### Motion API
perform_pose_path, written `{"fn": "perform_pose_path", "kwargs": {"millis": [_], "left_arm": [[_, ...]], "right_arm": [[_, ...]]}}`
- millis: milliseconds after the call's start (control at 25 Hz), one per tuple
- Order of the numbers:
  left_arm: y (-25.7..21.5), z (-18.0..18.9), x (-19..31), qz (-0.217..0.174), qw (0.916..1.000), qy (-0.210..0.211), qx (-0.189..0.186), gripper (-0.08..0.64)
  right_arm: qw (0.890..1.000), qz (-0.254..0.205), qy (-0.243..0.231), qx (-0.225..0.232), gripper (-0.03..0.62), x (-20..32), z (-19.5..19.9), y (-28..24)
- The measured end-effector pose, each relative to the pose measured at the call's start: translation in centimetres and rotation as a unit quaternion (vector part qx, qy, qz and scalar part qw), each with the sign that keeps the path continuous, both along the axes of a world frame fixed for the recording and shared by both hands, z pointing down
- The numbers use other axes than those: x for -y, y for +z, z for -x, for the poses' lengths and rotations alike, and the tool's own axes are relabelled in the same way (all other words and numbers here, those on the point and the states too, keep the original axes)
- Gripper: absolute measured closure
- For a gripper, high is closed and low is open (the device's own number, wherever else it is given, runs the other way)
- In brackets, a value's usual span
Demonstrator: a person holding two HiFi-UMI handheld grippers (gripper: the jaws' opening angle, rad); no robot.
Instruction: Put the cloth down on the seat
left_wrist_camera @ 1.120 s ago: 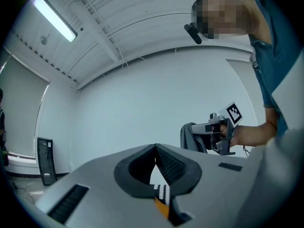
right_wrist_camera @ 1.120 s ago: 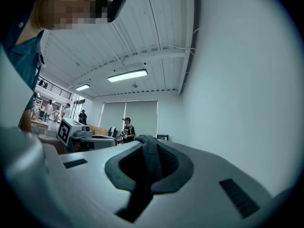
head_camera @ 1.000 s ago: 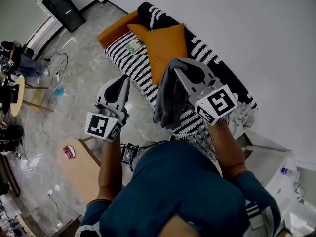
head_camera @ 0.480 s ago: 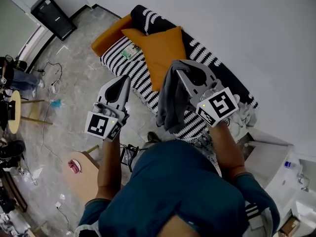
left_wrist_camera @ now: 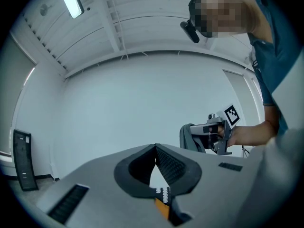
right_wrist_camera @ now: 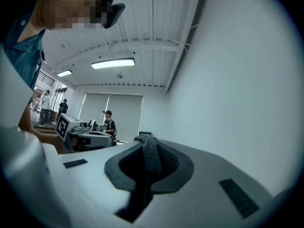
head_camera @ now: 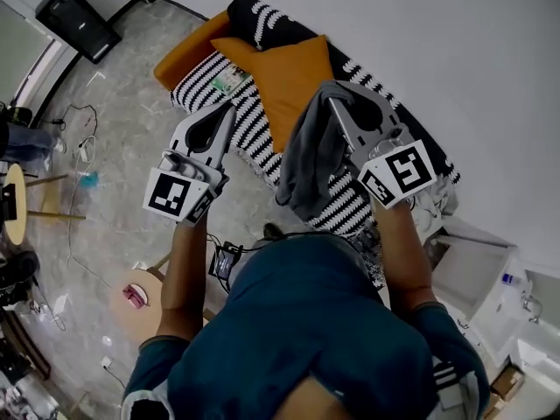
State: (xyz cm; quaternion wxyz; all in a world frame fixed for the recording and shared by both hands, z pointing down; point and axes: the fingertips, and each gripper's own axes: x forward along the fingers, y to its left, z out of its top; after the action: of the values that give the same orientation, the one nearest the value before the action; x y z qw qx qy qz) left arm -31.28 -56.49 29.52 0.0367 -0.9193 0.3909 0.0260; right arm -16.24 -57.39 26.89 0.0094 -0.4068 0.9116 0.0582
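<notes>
While the grey cloth [head_camera: 306,156] is pinched at its top edge by the tightly closed jaws of the right gripper [head_camera: 339,101], it is seen hanging right of centre in the head view. Its long axis runs down the frame, over the black-and-white striped seat [head_camera: 346,213] and beside an orange cushion [head_camera: 289,73]. The left gripper [head_camera: 227,110] is held closed and empty left of centre, farther from the cloth. Compared with a second earlier, both grippers are placed slightly higher in the frame, nearer the cushion.
</notes>
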Motion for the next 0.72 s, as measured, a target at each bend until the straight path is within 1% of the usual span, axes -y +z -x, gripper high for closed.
{"fn": "perform_pose_path", "kwargs": {"millis": [80, 240, 360, 520, 720], "left_arm": [[0.4, 0.6, 0.8, 0.006, 0.9999, 0.004, 0.013, 0.555], [0.2, 1.4, 3.6, 0.007, 0.9996, 0.009, 0.025, 0.555], [0.3, 1.3, 5.3, 0.0, 0.9998, 0.008, 0.017, 0.555], [1.1, 0.0, 8.2, -0.001, 0.9998, 0.01, 0.018, 0.555], [2.0, -1.8, 12.9, 0.004, 0.9998, -0.005, 0.02, 0.555]], "right_arm": [[1.0, 0.001, 0.005, -0.003, 0.569, 1.0, 0.4, -0.2], [1.0, 0.003, 0.011, -0.008, 0.569, 3.9, 1.0, -0.5], [1.0, 0.002, 0.014, -0.015, 0.569, 5.3, 0.9, -0.2], [1.0, 0.002, 0.012, -0.024, 0.569, 8.1, 0.1, 0.3], [0.999, 0.01, -0.012, -0.037, 0.569, 13.0, -0.6, 1.4]]}}
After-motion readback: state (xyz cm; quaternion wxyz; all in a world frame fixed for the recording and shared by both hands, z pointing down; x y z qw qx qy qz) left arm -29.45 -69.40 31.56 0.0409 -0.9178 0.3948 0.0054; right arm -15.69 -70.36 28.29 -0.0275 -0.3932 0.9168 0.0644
